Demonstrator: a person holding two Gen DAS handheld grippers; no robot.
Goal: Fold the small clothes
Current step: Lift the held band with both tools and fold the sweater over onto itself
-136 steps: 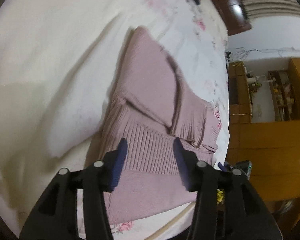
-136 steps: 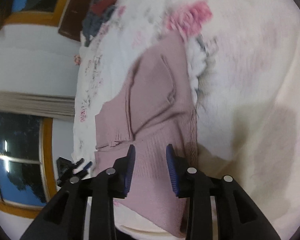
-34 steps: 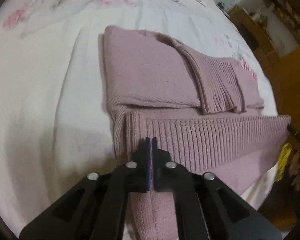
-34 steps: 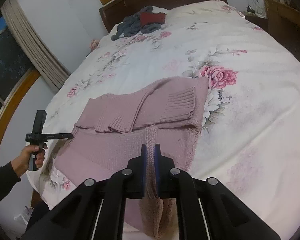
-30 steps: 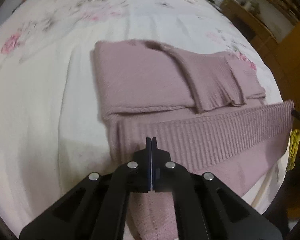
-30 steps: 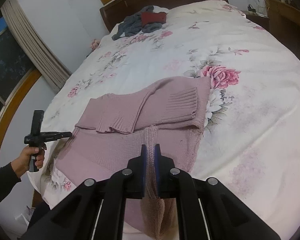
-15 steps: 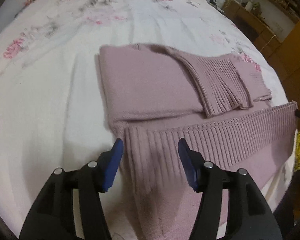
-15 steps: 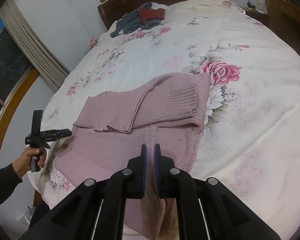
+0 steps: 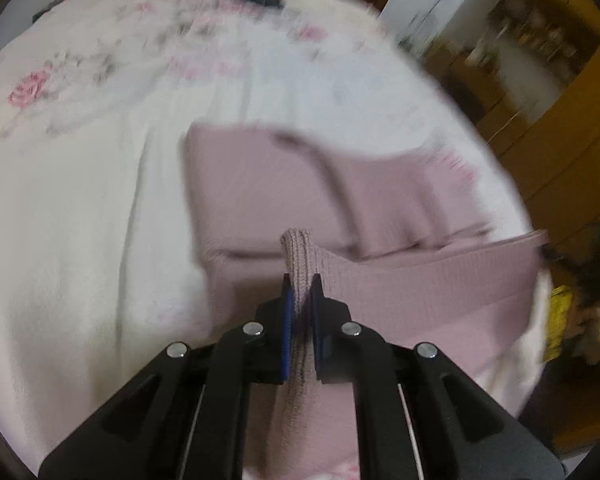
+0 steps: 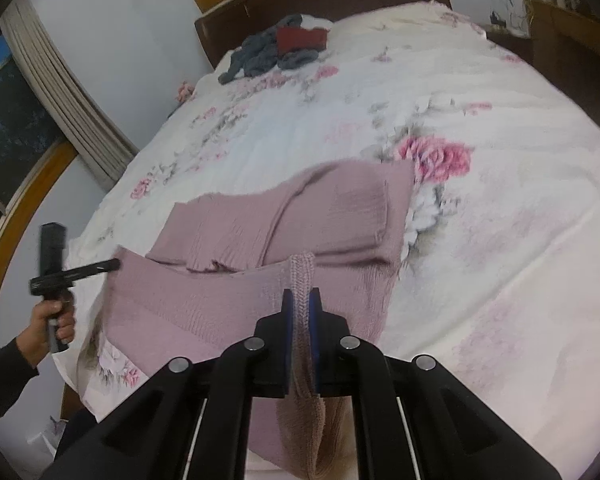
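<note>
Pink knit sweater (image 10: pixel 260 300): soft, limp, stretchy. My left gripper (image 9: pixel 300 292) and right gripper (image 10: pixel 300 308) each pinch a hem corner.

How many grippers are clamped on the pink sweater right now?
2. The left gripper pinches the ribbed hem at the left corner of the pink sweater; the right gripper pinches the hem at the right corner, both at the bed's near edge.

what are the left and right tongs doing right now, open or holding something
Left tongs: shut on the ribbed hem of the pink sweater.
Right tongs: shut on the sweater hem at its other end.
</note>
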